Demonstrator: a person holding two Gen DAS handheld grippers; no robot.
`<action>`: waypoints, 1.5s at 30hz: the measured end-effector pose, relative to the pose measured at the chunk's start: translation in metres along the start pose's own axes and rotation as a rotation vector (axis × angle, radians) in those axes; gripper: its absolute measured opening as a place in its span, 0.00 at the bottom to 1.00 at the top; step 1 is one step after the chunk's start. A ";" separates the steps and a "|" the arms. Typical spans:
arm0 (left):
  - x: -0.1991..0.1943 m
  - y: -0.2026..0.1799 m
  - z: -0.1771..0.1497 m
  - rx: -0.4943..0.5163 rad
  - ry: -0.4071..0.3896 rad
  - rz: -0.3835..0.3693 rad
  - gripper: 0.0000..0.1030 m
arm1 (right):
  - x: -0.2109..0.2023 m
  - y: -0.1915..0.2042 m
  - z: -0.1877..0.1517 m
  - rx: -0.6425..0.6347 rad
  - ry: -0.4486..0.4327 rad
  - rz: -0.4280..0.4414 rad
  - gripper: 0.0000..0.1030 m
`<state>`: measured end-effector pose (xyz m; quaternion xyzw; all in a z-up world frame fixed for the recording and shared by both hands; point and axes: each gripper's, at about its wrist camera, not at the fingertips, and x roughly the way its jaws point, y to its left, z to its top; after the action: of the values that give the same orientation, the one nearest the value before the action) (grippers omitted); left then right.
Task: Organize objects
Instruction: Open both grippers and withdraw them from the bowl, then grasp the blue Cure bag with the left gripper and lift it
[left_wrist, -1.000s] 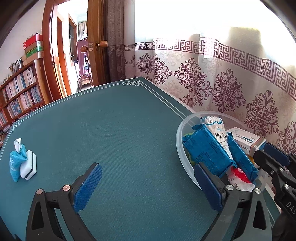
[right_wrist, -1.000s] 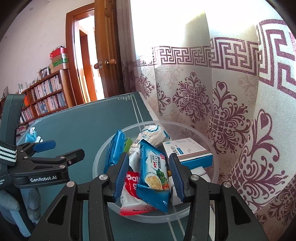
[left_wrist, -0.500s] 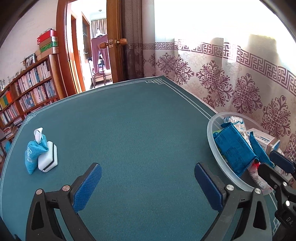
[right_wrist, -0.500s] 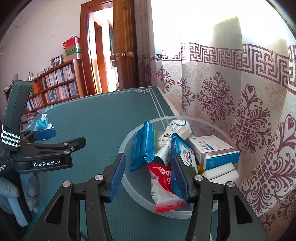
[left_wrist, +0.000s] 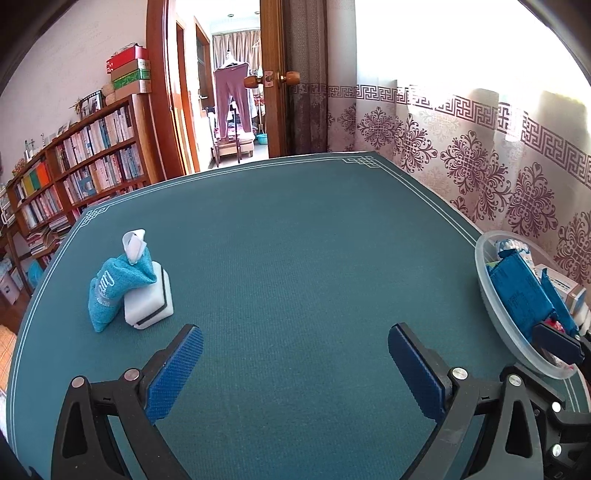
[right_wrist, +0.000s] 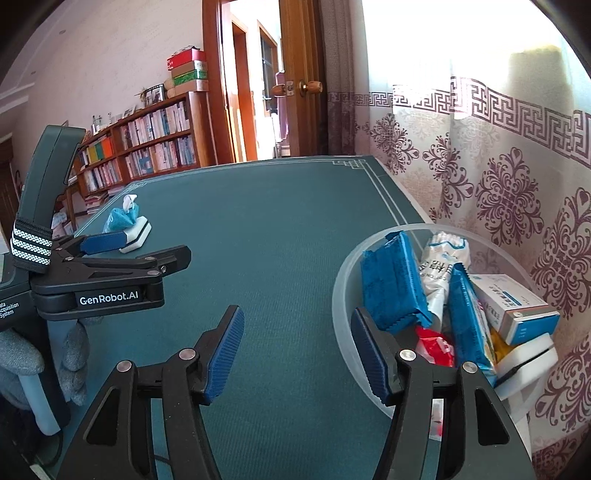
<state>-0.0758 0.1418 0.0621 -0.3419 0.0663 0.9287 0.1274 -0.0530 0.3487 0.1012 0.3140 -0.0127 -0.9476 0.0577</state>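
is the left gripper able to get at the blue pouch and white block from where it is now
Probably yes. The left gripper is open and empty, and only bare green table lies between it and the blue pouch leaning on the white block, ahead to its left.

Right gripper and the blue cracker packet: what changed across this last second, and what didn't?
The right gripper let go of the blue cracker packet, which now stands in the clear bowl; its jaws are opening, empty, drawn back left. The left gripper stayed open and empty. Blue pouch and sponge unmoved.
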 end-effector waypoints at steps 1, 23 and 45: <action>0.000 0.005 -0.001 -0.005 0.001 0.009 0.99 | 0.002 0.003 0.000 -0.002 0.006 0.010 0.60; 0.016 0.138 0.010 -0.163 -0.003 0.161 0.99 | 0.032 0.058 0.001 -0.053 0.069 0.115 0.60; 0.046 0.174 0.023 -0.259 0.020 -0.018 0.75 | 0.053 0.089 0.003 -0.100 0.118 0.136 0.60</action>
<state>-0.1727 -0.0117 0.0555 -0.3653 -0.0558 0.9248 0.0902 -0.0882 0.2541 0.0774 0.3644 0.0169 -0.9208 0.1381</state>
